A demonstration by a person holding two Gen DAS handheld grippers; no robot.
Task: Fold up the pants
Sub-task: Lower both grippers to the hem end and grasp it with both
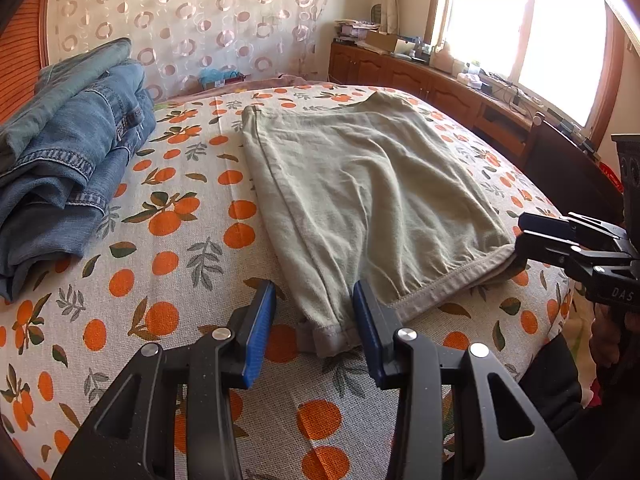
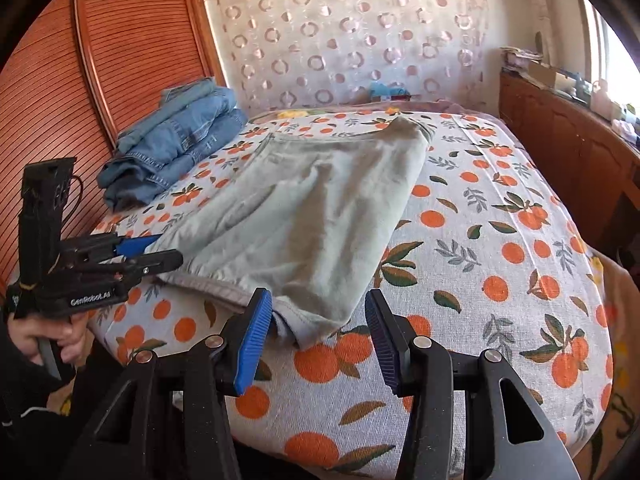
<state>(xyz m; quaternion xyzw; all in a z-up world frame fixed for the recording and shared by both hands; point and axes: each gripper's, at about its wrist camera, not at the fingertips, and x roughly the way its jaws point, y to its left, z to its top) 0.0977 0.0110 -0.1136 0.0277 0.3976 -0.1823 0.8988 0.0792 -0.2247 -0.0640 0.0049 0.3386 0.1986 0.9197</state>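
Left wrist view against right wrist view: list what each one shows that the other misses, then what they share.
Only the left wrist view shows the bright window and the right gripper from the side, at the pants' hem.

Only the right wrist view shows the hand holding the left gripper, and the whole slatted wooden panel.

Both show the folded green pants on the orange-print bedspread, the stacked jeans, the ring-patterned curtain and the wooden cabinet.

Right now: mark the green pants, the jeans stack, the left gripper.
green pants (image 1: pixel 360 184), left wrist view, middle of the top layer.
jeans stack (image 2: pixel 180 148), right wrist view, middle of the pile.
left gripper (image 1: pixel 314 320), left wrist view, midway between its fingertips.
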